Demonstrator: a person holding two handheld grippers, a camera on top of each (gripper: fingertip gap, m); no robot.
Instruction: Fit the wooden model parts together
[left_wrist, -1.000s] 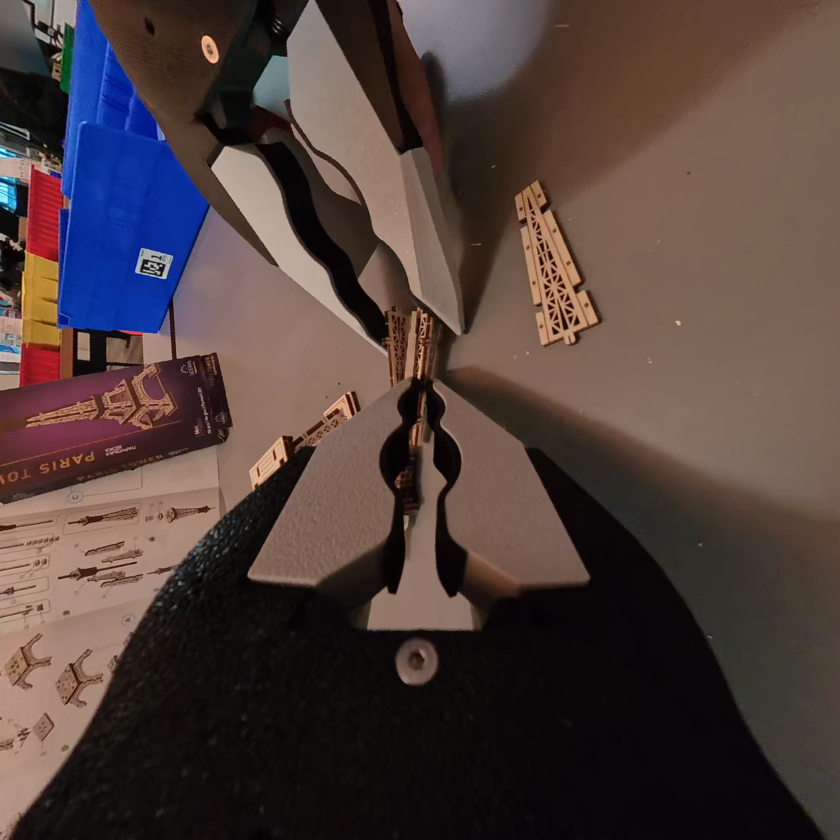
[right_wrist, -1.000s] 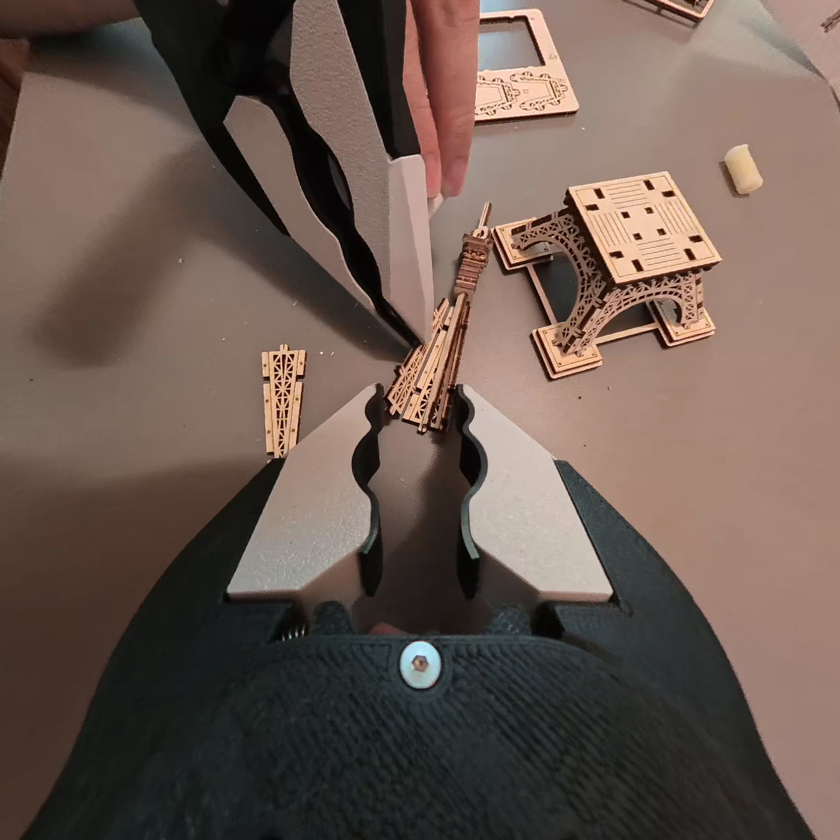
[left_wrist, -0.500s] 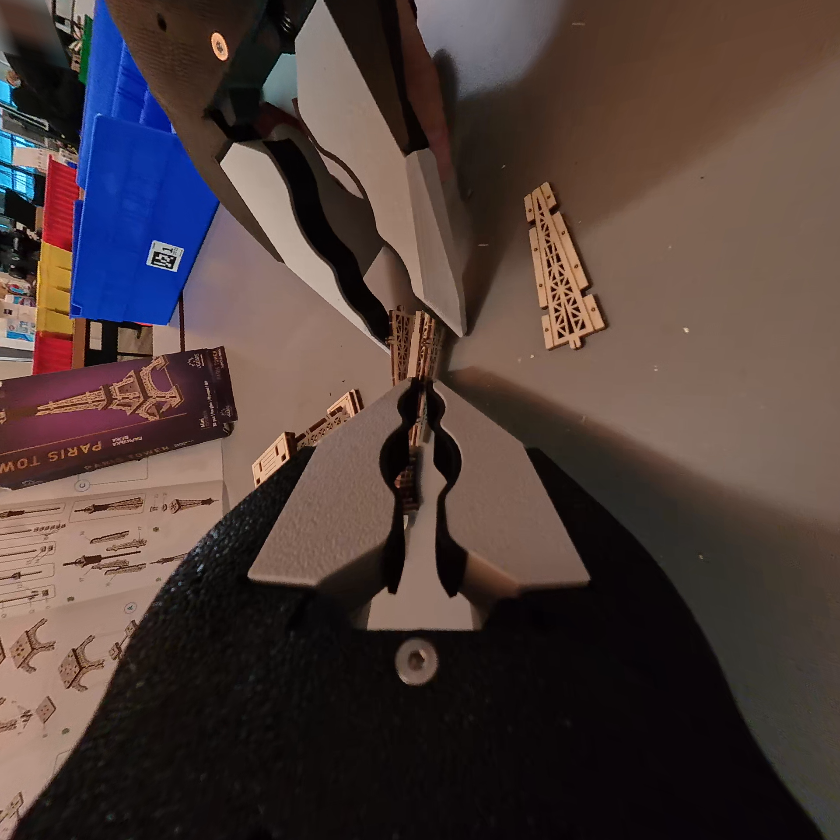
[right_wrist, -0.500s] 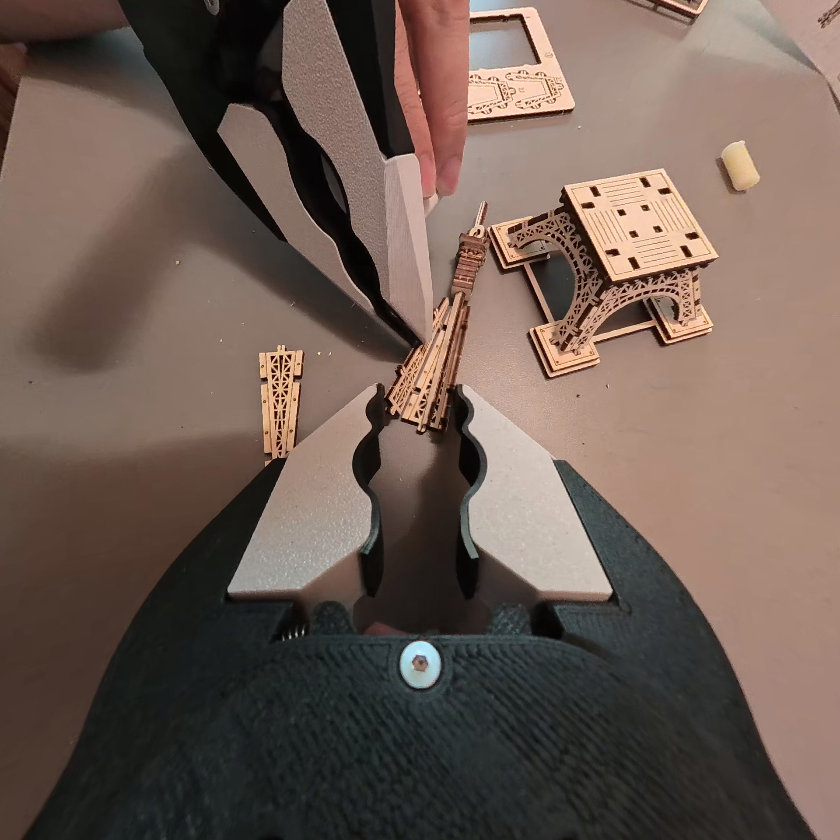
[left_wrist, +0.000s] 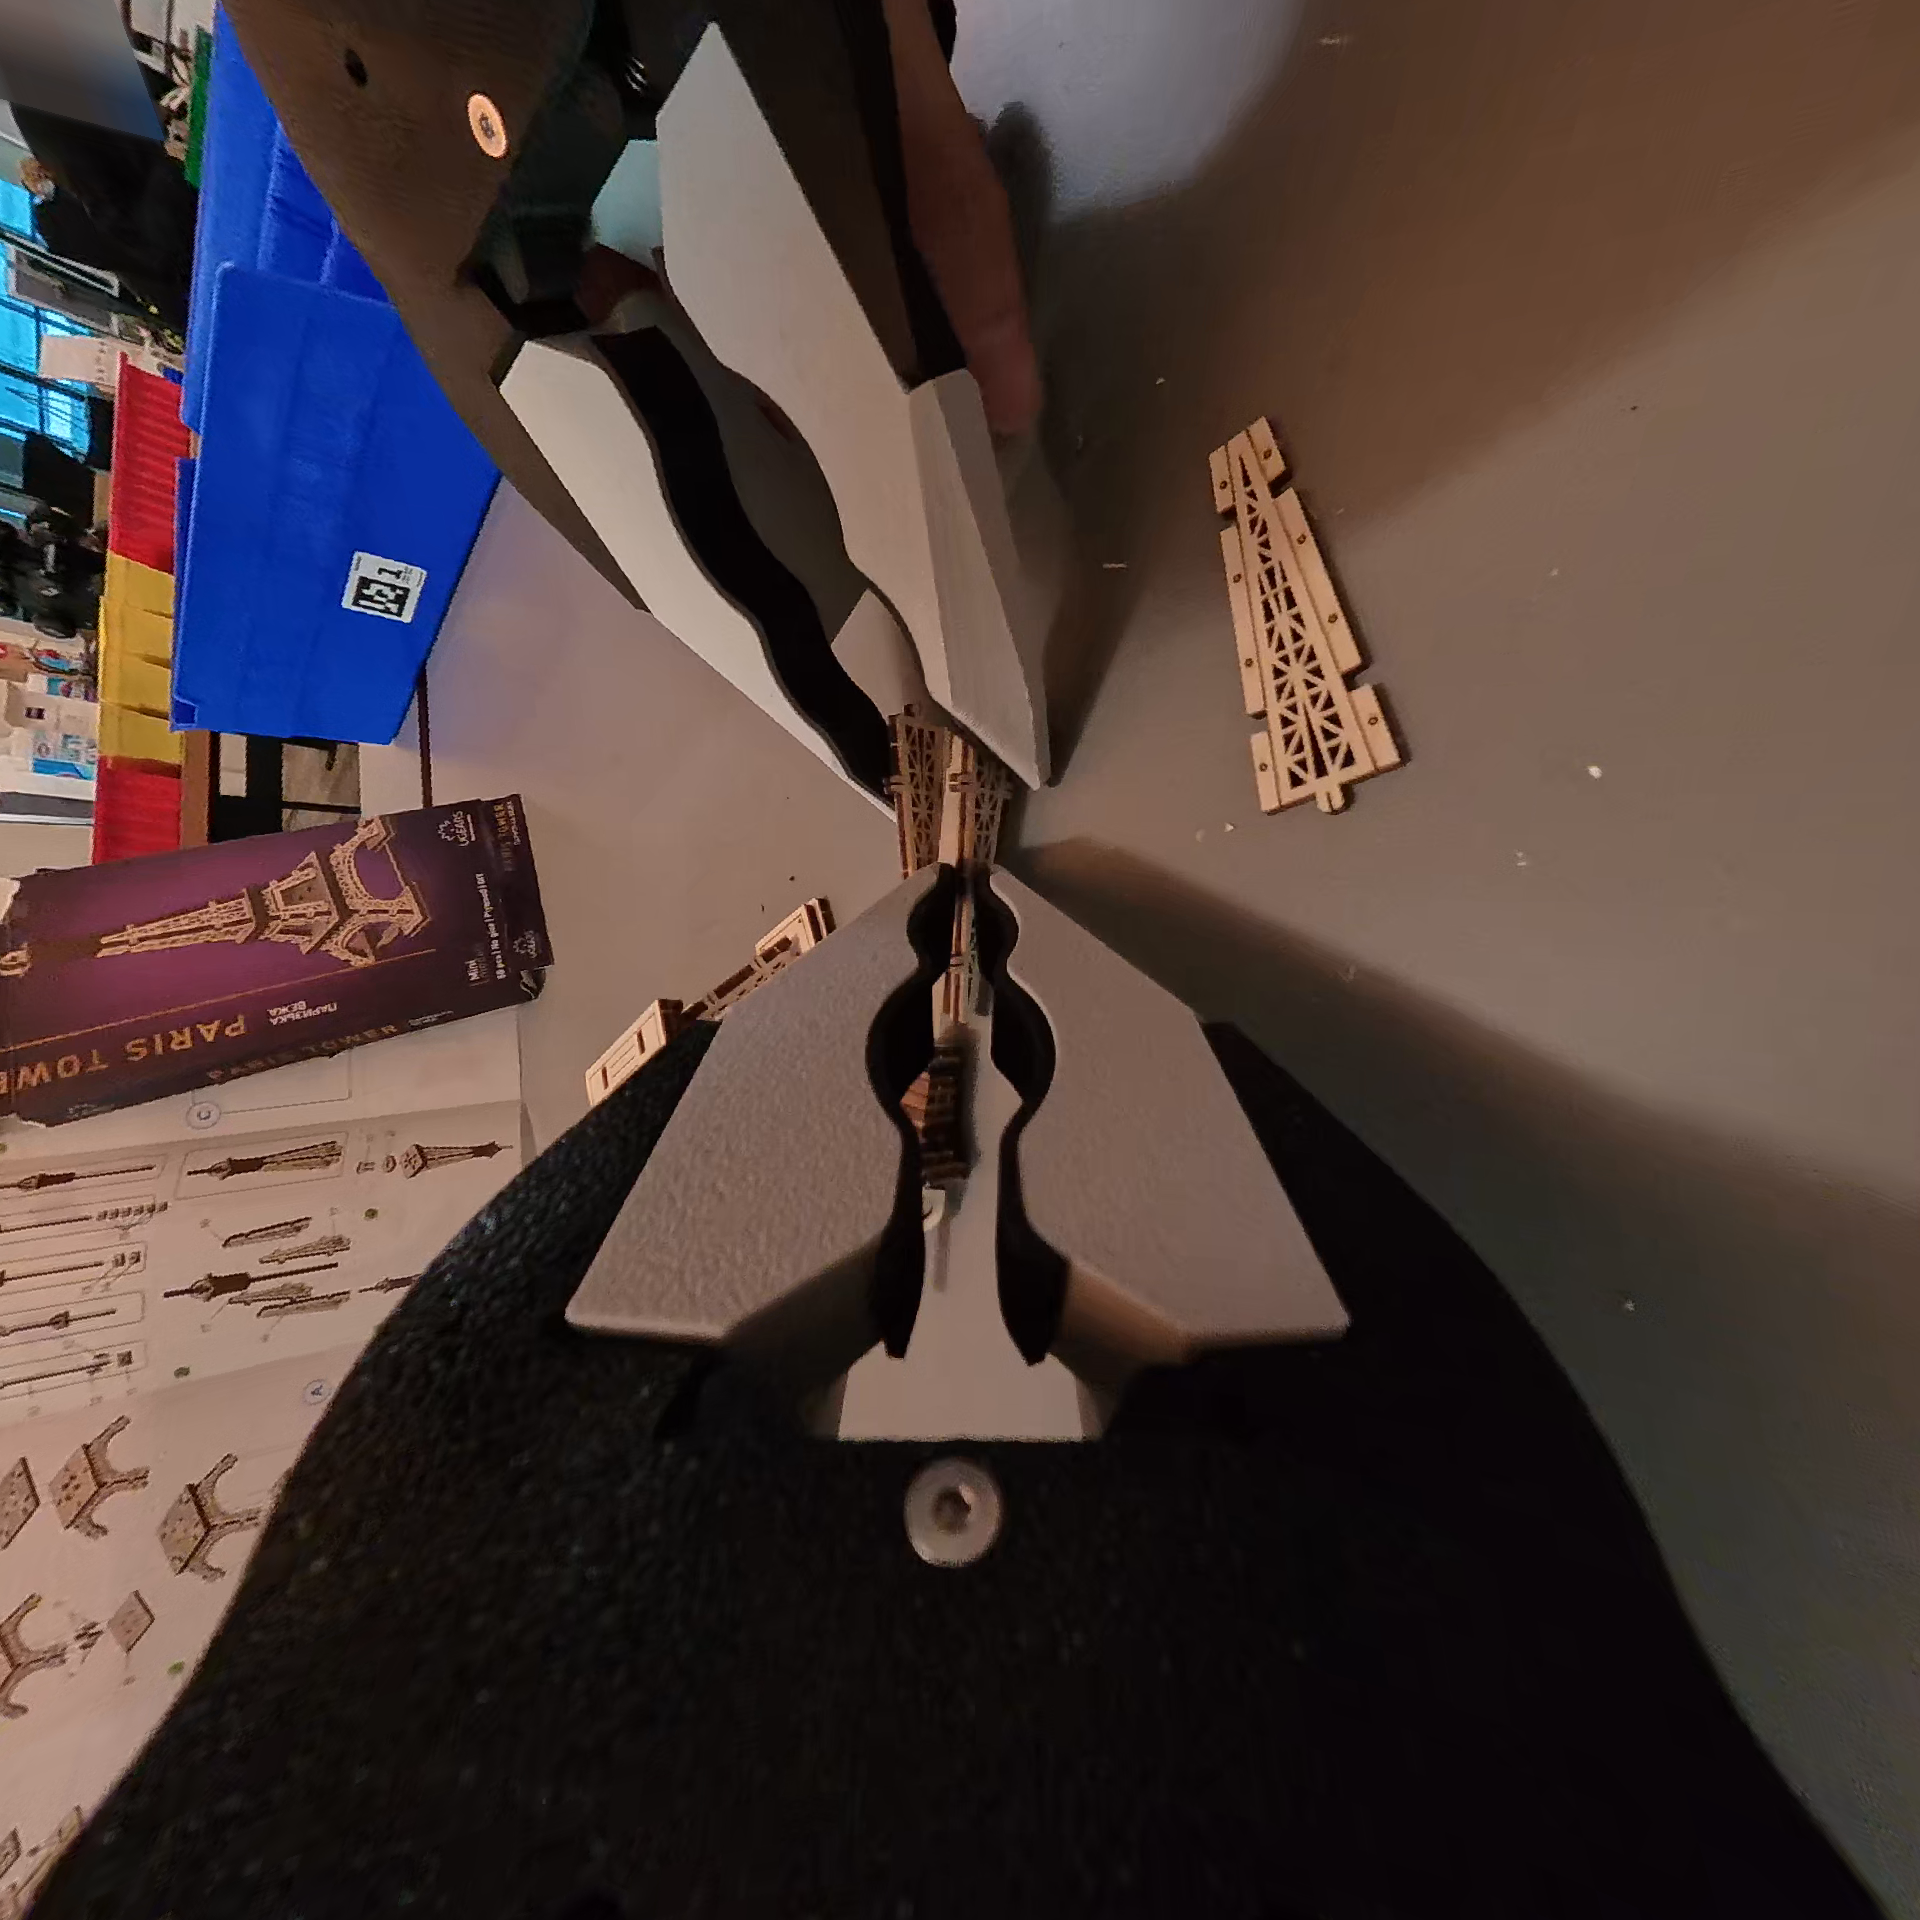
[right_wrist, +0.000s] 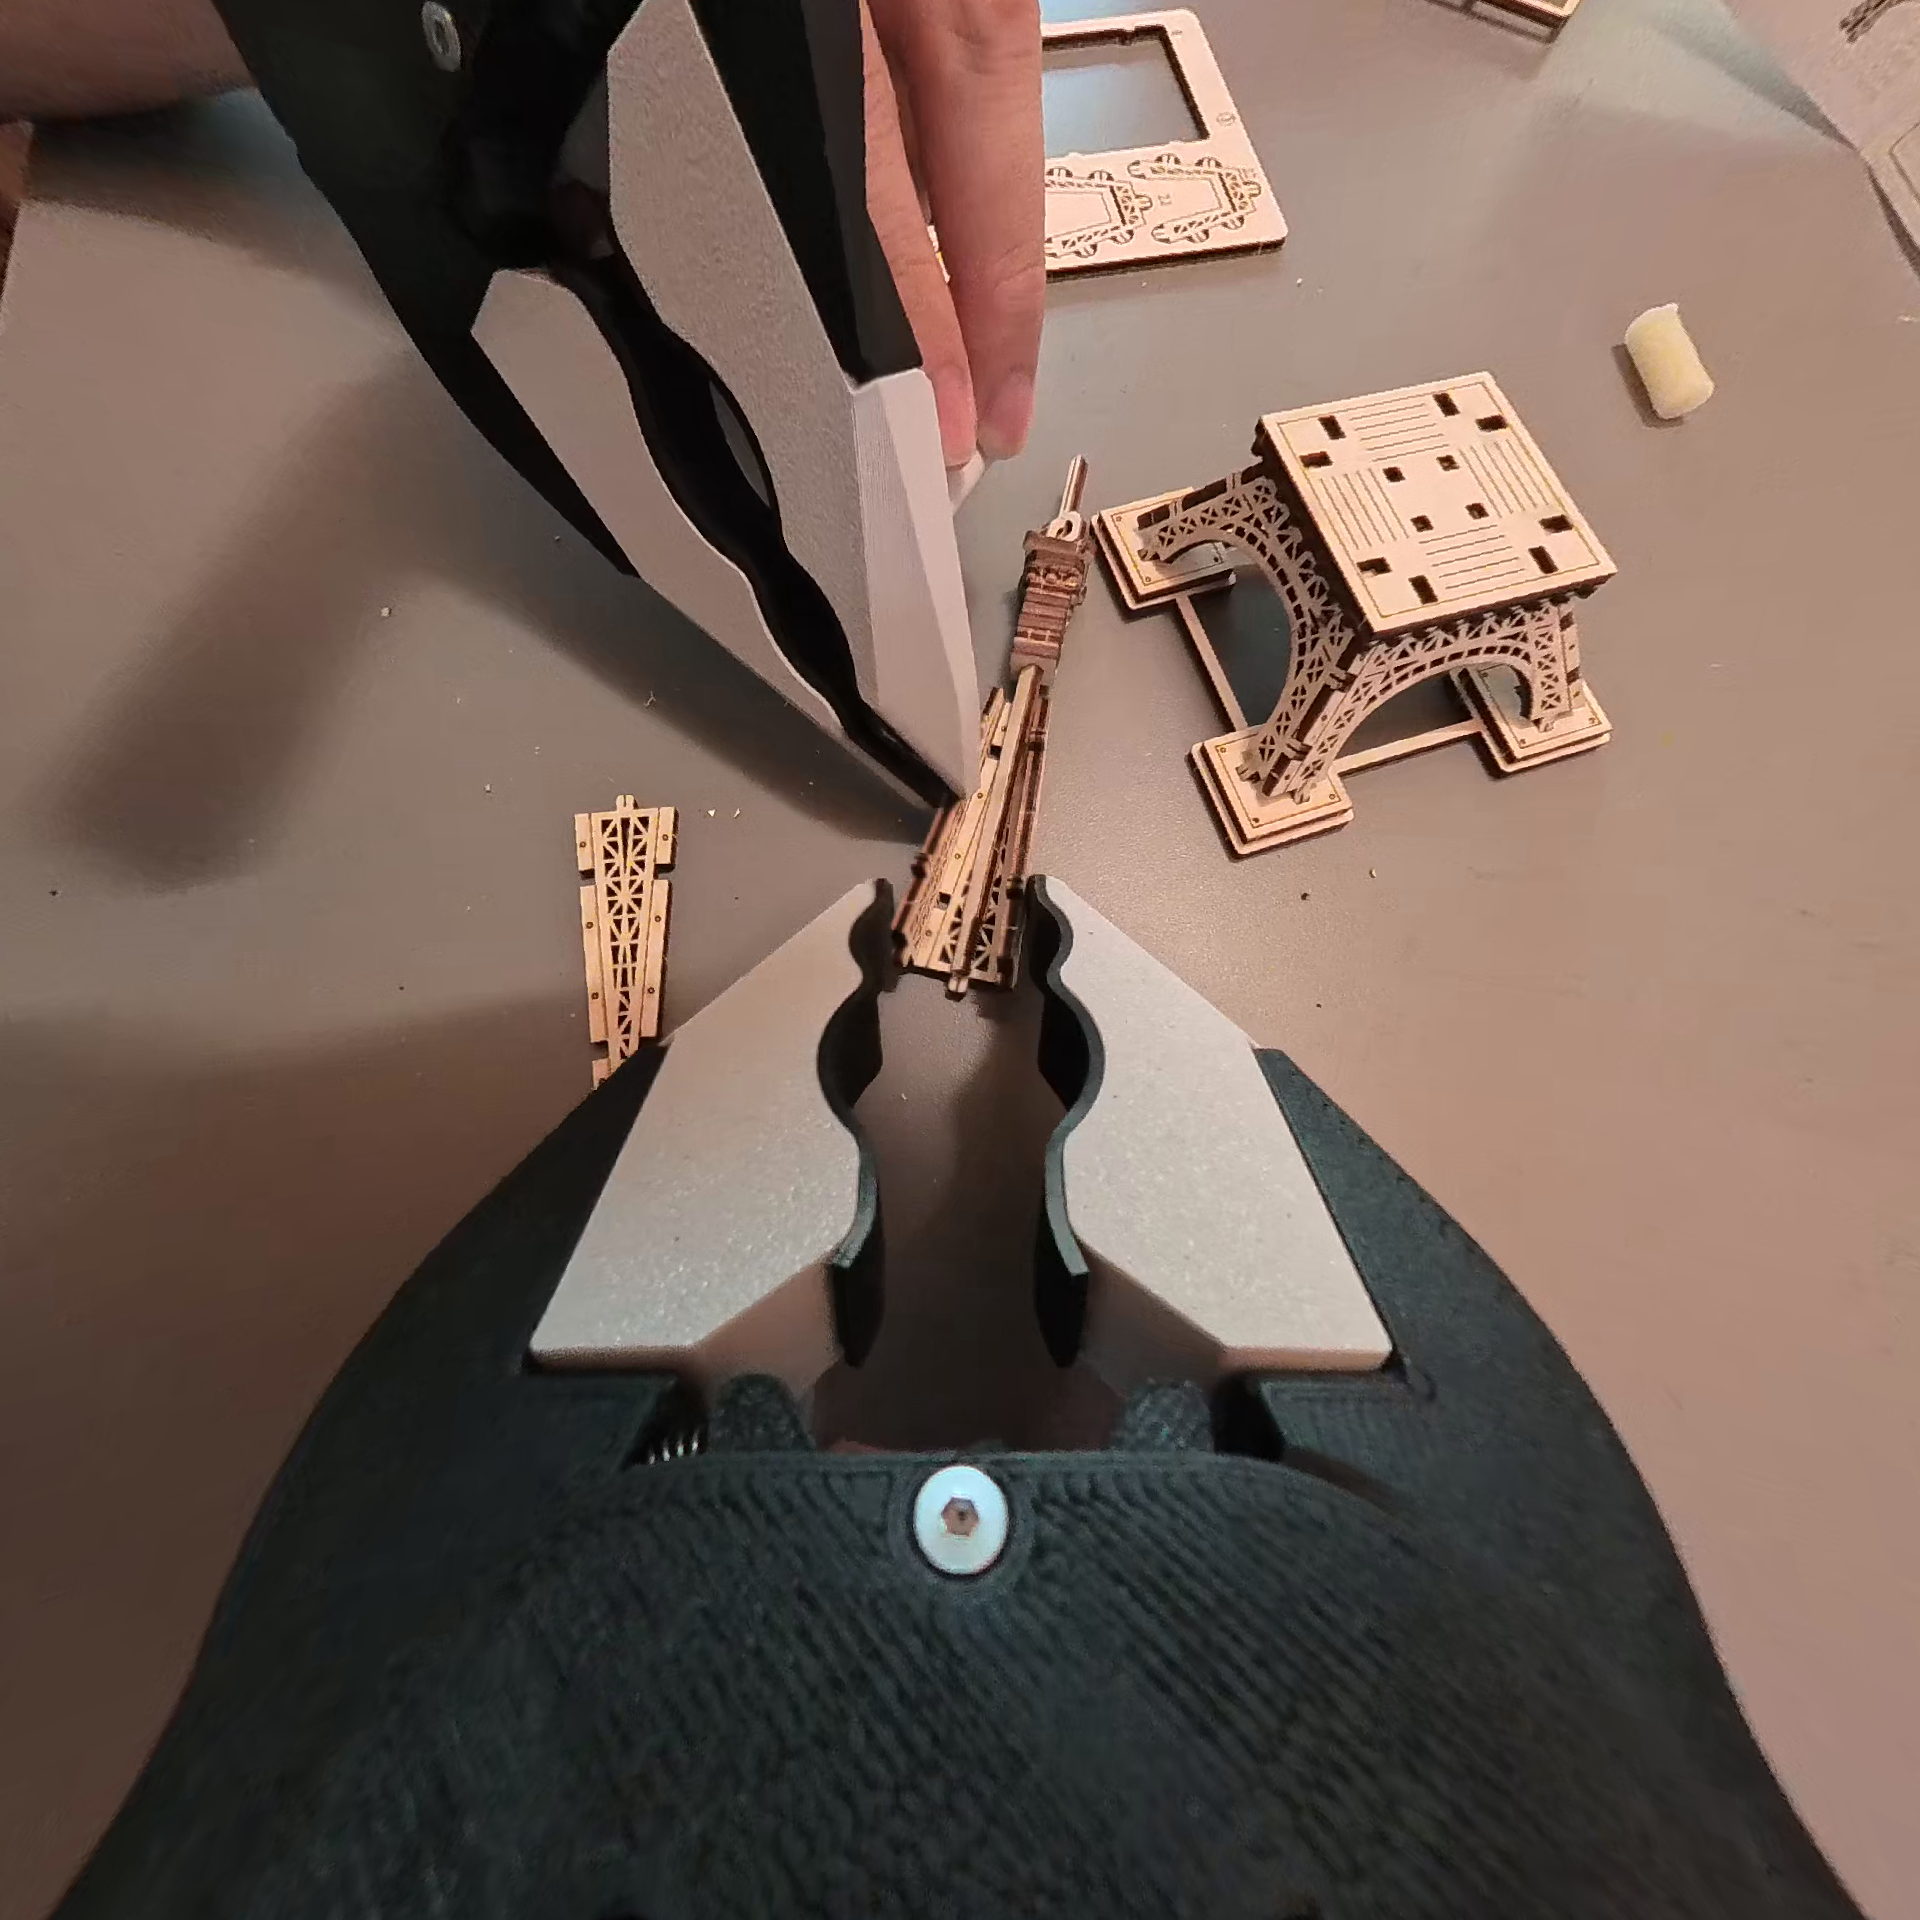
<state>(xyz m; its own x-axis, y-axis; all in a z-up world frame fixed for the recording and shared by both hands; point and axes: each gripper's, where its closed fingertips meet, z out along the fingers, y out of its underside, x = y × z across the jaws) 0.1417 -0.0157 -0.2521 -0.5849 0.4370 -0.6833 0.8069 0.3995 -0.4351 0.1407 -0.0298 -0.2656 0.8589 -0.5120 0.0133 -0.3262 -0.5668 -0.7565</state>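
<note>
A slim wooden spire (right_wrist: 1039, 644) lies between both grippers, just above the grey table. My left gripper (left_wrist: 961, 883) is shut on its narrow middle, and the spire's top runs back between the fingers. In the right wrist view the left gripper (right_wrist: 951, 795) comes in from the upper left. My right gripper (right_wrist: 961, 894) has its fingertips against both sides of the spire's wide lattice end (left_wrist: 945, 800). It also shows in the left wrist view (left_wrist: 961, 779). The wooden tower base (right_wrist: 1403, 582) with four arched legs stands to the right. A loose lattice panel (right_wrist: 623, 914) lies flat on the left.
A person's fingers (right_wrist: 987, 260) rest along the left gripper. A cut-out wooden sheet (right_wrist: 1143, 197) and a small pale wax lump (right_wrist: 1668, 358) lie farther back. The kit box (left_wrist: 260, 966), an instruction sheet (left_wrist: 208, 1299) and blue bins (left_wrist: 301, 499) sit at the table's far side. Only a small space, under 4 cm, lies between the two pairs of fingers.
Almost nothing. Both grippers stay on the spire. The left wrist view has turned slightly, so the loose panel sits a little farther right in it.
</note>
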